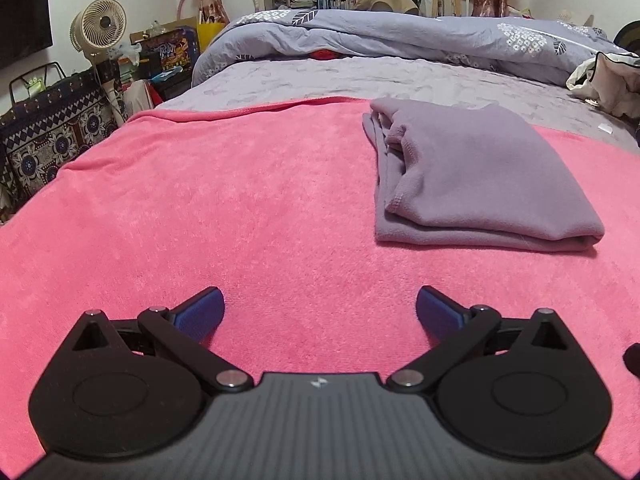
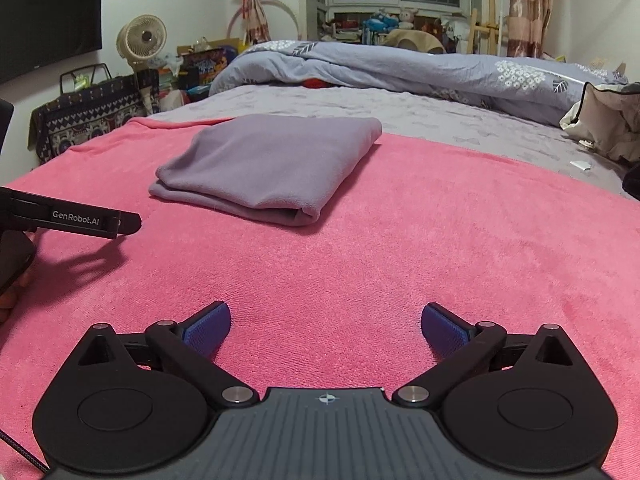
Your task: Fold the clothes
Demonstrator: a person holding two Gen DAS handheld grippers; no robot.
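Observation:
A mauve garment (image 1: 472, 176) lies folded into a thick rectangle on the pink blanket (image 1: 200, 208). In the left wrist view it is ahead and to the right; in the right wrist view the garment (image 2: 264, 164) is ahead and to the left on the blanket (image 2: 440, 240). My left gripper (image 1: 320, 312) is open and empty, low over the blanket, well short of the garment. My right gripper (image 2: 326, 328) is open and empty, also short of it. The left gripper's body (image 2: 80, 220) shows at the left edge of the right wrist view.
The blanket covers the near part of a bed with a grey sheet (image 1: 360, 76). A bunched blue-grey duvet (image 1: 400, 36) lies at the far end. Pale clothes (image 2: 608, 120) sit at the right edge. A fan (image 1: 100, 24) and patterned bags (image 1: 52, 136) stand left of the bed.

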